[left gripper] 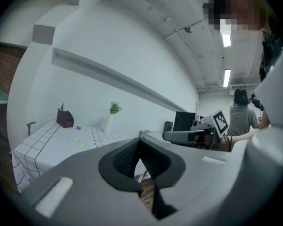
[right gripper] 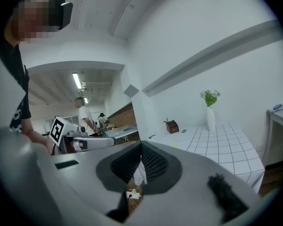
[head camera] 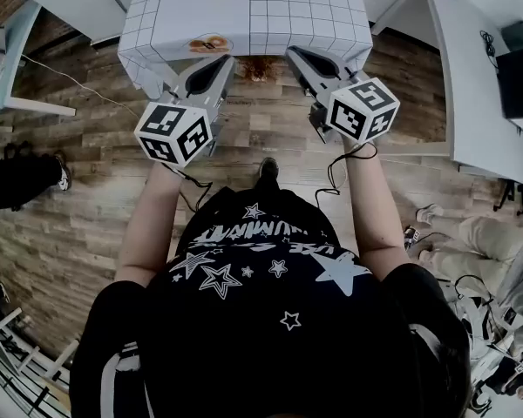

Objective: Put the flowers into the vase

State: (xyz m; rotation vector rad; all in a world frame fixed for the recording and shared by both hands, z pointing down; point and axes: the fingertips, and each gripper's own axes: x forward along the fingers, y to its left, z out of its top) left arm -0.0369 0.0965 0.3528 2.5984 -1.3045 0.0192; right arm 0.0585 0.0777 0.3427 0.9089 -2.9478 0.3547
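The flowers (left gripper: 114,108) stood upright in the white vase (left gripper: 107,124), far ahead of the left gripper (left gripper: 140,142) and a little to the left of its tips. From the right gripper (right gripper: 141,147) the same flowers (right gripper: 210,97) and vase (right gripper: 211,119) lay well ahead and off to the right. The vase rested at the far side of a table (left gripper: 37,147) covered with a white checked cloth. Nearer the left gripper than the vase, two small yellow-green discs (left gripper: 79,143) lay on the cloth, and a dark brown box (left gripper: 65,118) with a green sprig sat farther left.

Both grippers pointed at the table's near edge (head camera: 244,46), side by side and apart, the left gripper (head camera: 224,59) and right gripper (head camera: 292,53) each just short of the cloth. The left gripper's jaws were pressed together with nothing between them. The right gripper's jaws were likewise closed and empty. Wooden floor (head camera: 96,198) showed beneath them. A person (left gripper: 240,114) stood in the background beyond the right gripper.
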